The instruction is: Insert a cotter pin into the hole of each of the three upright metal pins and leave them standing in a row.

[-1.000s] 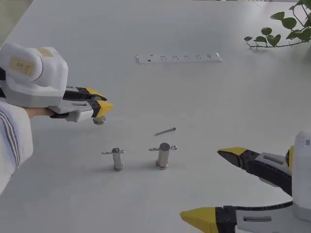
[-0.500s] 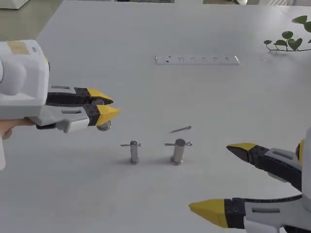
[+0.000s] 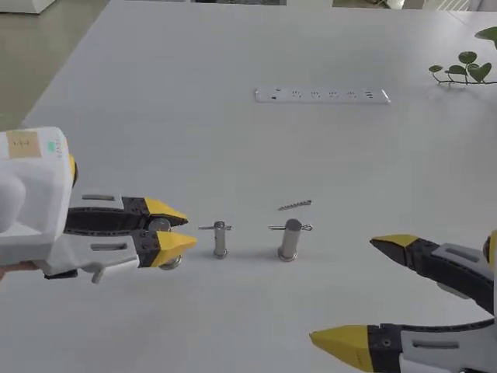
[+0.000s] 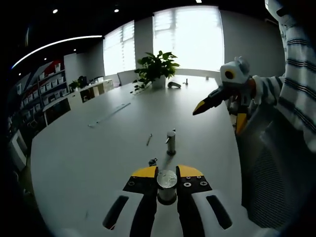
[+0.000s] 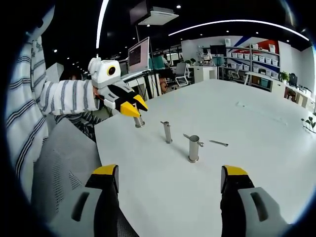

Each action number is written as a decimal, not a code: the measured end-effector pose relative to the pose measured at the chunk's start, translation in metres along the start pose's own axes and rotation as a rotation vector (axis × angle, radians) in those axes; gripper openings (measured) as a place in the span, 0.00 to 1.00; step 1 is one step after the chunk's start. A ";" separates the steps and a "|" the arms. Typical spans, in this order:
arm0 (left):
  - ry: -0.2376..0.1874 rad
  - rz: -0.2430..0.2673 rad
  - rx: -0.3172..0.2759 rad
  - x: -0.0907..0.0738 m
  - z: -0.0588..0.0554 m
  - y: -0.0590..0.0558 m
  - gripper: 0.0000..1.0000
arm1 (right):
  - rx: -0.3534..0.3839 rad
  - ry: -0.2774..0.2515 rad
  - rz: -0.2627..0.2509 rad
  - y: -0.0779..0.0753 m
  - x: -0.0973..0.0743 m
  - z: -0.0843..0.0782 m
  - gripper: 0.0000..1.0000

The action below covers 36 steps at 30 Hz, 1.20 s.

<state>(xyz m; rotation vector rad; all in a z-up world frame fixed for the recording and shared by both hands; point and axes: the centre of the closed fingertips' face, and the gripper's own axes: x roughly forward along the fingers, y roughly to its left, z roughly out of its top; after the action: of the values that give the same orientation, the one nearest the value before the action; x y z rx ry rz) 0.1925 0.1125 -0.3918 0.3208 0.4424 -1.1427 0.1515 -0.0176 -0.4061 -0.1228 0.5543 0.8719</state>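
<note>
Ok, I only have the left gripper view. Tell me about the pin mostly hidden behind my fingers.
Observer: In the head view that near pin stands upright with a cotter pin through it near the top.
Operator: Check the one beyond it.
Observer: The far pin carries its own cotter pin too.
Operator: Now report my other gripper.
Observer: The right gripper view shows the right gripper wide open, nothing between its fingers.

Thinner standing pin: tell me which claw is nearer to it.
Left. The left claw, shut on a third pin, sits close beside the thinner standing pin; the open right claw hangs farther off, beyond the thicker pin.
</note>
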 end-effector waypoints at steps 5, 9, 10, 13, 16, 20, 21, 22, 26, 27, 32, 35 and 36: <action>0.004 -0.040 0.005 0.016 -0.002 -0.012 0.10 | 0.005 0.008 0.003 0.001 0.002 -0.002 0.83; 0.019 -0.062 0.023 0.033 -0.006 -0.019 0.10 | 0.011 0.005 0.009 0.003 0.002 -0.002 0.84; 0.022 -0.074 0.034 0.037 -0.008 -0.022 0.10 | 0.010 0.008 0.009 0.003 0.002 -0.003 0.84; 0.032 -0.094 0.039 0.046 -0.010 -0.026 0.10 | 0.009 0.020 0.010 0.002 0.001 -0.005 0.83; 0.037 -0.104 0.038 0.053 -0.014 -0.028 0.10 | 0.013 0.020 0.007 0.001 0.000 -0.006 0.83; 0.047 -0.110 0.041 0.059 -0.019 -0.029 0.10 | 0.017 0.030 0.004 0.001 -0.002 -0.009 0.83; 0.050 -0.112 0.046 0.061 -0.020 -0.029 0.10 | 0.019 0.031 0.003 0.001 -0.002 -0.009 0.84; 0.052 -0.113 0.047 0.061 -0.021 -0.029 0.10 | 0.019 0.031 0.004 0.001 -0.002 -0.009 0.83; 0.059 -0.117 0.054 0.066 -0.027 -0.031 0.10 | 0.025 0.025 0.006 0.003 -0.001 -0.008 0.83; 0.059 -0.118 0.056 0.067 -0.028 -0.031 0.10 | 0.023 0.025 0.007 0.003 -0.001 -0.008 0.83; 0.061 -0.129 0.056 0.071 -0.031 -0.035 0.10 | 0.019 0.034 0.014 0.005 0.000 -0.010 0.83; 0.046 -0.133 0.049 0.072 -0.029 -0.036 0.10 | 0.018 0.033 0.014 0.005 -0.001 -0.010 0.83; 0.043 -0.133 0.041 0.072 -0.028 -0.037 0.10 | 0.019 0.032 0.013 0.004 -0.001 -0.010 0.83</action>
<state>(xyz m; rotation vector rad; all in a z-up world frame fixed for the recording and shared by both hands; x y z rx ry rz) 0.1783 0.0537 -0.4525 0.3562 0.4846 -1.2780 0.1438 -0.0186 -0.4133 -0.1161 0.5935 0.8781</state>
